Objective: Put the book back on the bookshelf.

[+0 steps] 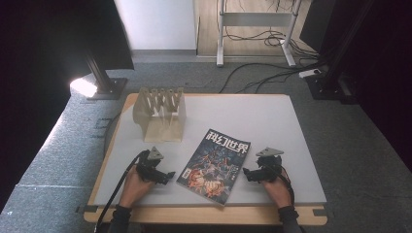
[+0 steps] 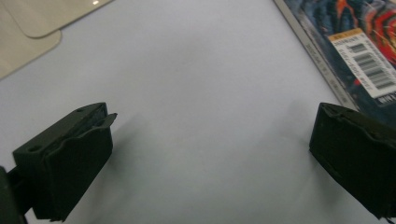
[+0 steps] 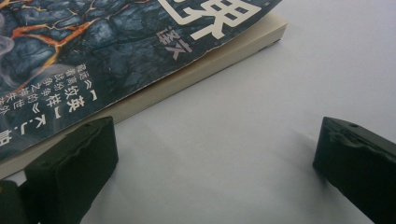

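Note:
A dark magazine (image 1: 214,164) with a fiery cover lies flat, slightly askew, on the white table top (image 1: 257,116). My left gripper (image 1: 170,175) rests low on the table just left of the magazine, jaws wide open with nothing between them; its own view shows the barcode corner of the magazine (image 2: 369,60) at upper right. On the other side, my right gripper (image 1: 246,173) sits close to the magazine's right edge, open and empty. Its own view has the magazine (image 3: 116,51) lying just beyond the left jaw, page edges facing me.
A beige wooden rack (image 1: 160,113) with upright slots stands at the back left of the table; its base (image 2: 28,23) appears in the left gripper view. Beyond the table lie grey floor, cables (image 1: 262,73) and a desk frame (image 1: 255,29).

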Tool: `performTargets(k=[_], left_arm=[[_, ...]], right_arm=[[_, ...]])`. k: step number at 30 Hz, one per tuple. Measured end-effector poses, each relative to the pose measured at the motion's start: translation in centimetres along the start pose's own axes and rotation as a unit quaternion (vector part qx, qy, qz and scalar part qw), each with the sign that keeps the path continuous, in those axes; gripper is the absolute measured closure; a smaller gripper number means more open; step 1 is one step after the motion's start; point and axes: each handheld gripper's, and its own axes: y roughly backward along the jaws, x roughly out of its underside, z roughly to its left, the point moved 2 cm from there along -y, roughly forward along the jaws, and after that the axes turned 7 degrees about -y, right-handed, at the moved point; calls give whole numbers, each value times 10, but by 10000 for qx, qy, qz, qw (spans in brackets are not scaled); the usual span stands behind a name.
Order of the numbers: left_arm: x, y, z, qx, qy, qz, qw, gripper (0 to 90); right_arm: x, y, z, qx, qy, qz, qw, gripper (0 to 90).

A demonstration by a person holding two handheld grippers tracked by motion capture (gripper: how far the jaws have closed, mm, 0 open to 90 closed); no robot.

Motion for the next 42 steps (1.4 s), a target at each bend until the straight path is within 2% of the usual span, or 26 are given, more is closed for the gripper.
performTargets(k=[4, 8, 10, 11, 15, 18, 19, 20, 22, 24, 34, 36, 38, 42], left_arm=[[-6, -6, 2, 7, -25, -39, 10000, 0], [-9, -9, 1, 70, -59, -56, 9999, 0], [-12, -11, -4, 128, -180, -52, 9997, 0], [-14, -13, -8, 240, -241, -79, 9994, 0], [-16, -14, -14, 274, -332, -92, 9990, 0], [-17, -15, -22, 450, -407, -118, 9981, 0], [-17, -15, -22, 450, -407, -118, 9981, 0], [-18, -16, -29, 557, -501, -145, 9971, 0], [-19, -16, -33, 582, -550, -155, 9967, 0], [-23, -17, -42, 665, -627, -150, 9957, 0], [-30, -21, -63, 842, -831, -178, 9928, 0], [-31, -21, -66, 852, -861, -188, 9925, 0], [-32, -22, -69, 871, -902, -184, 9919, 0], [-34, -23, -74, 929, -955, -189, 9909, 0]], right_arm=[[-1, 1, 0, -35, 6, 43, 10000, 0], [-5, 5, 6, -156, 50, -67, 9998, 0], [-7, 7, 10, -177, 95, -104, 9997, 0], [-8, 7, 12, -198, 107, -116, 9997, 0], [-8, 3, 19, -263, 192, -57, 9995, 0], [-8, 2, 20, -327, 182, -51, 9993, 0], [-8, 2, 21, -336, 190, -42, 9992, 0], [-8, 2, 21, -336, 201, -36, 9992, 0], [-8, 2, 21, -370, 203, -42, 9991, 0], [-9, 2, 22, -396, 222, -29, 9990, 0], [-10, -5, 29, -659, 320, 38, 9973, 4], [-10, -5, 30, -680, 311, 40, 9972, 10], [-11, -9, 30, -823, 254, 67, 9963, 0], [-12, -12, 28, -859, 253, 42, 9960, 0]])
